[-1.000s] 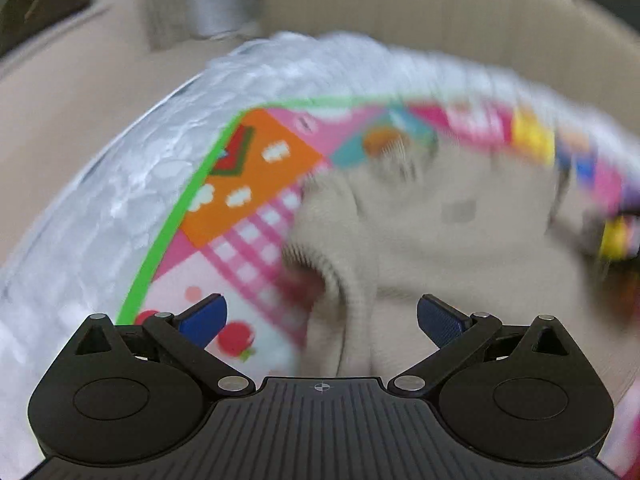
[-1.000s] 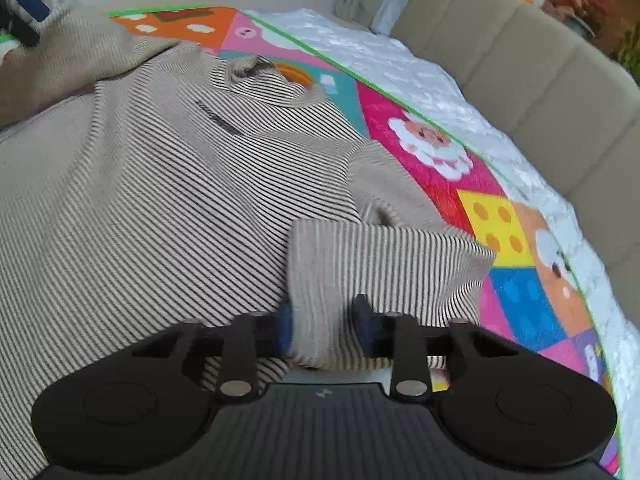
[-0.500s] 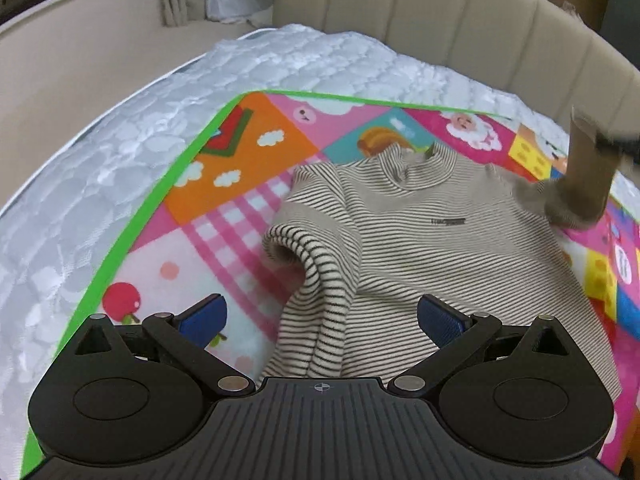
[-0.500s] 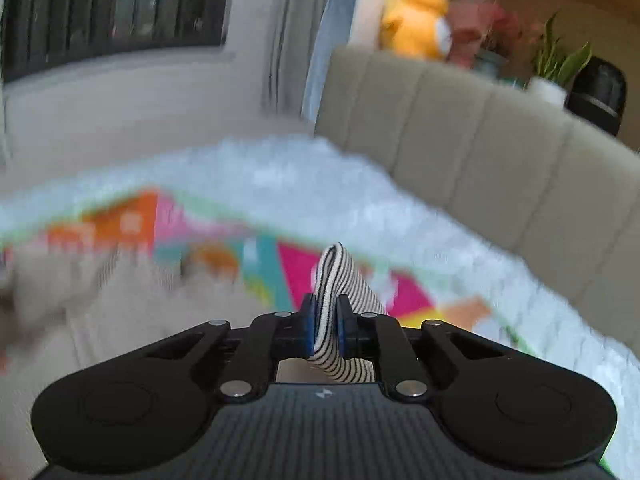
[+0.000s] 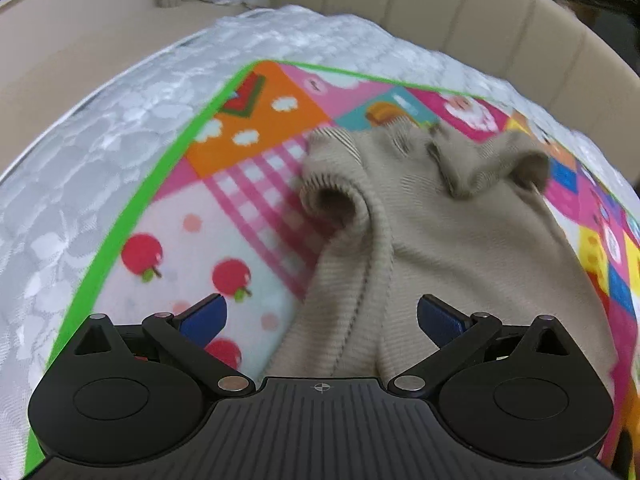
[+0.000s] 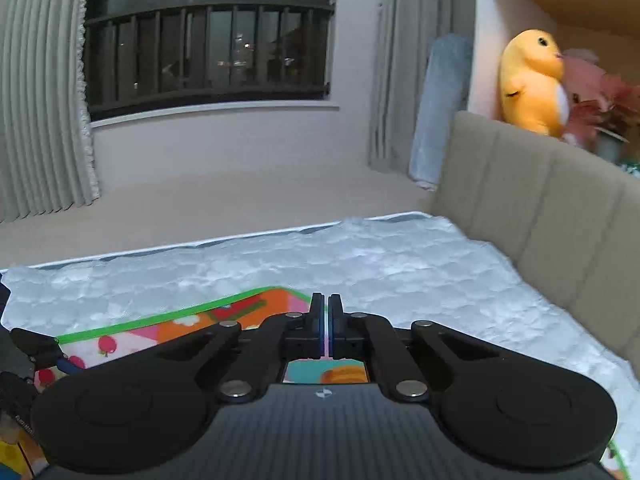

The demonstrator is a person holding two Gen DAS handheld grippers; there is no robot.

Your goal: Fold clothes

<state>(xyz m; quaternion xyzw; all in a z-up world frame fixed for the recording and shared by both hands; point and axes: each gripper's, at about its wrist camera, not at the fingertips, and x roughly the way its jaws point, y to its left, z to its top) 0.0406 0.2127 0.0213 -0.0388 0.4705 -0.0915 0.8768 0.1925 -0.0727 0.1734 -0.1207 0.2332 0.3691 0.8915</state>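
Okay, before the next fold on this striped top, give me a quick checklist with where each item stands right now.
1. Left gripper open, ready to take cloth: ok; pads wide apart, nothing pinched.
2. Right gripper free of cloth: ok; jaws shut with nothing between them.
3. Striped top on the play mat: ok.
4. Top lying flat: not ok; left sleeve cuff curled open, right side bunched up.
5. Right gripper aimed at the top: not ok; it looks over the mattress toward the window.
6. Bottom hem straight: cannot tell; out of view.

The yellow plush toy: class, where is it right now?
In the right wrist view the yellow plush toy sits at the upper right, in a shelf nook behind the beige headboard, beside pink leaves.
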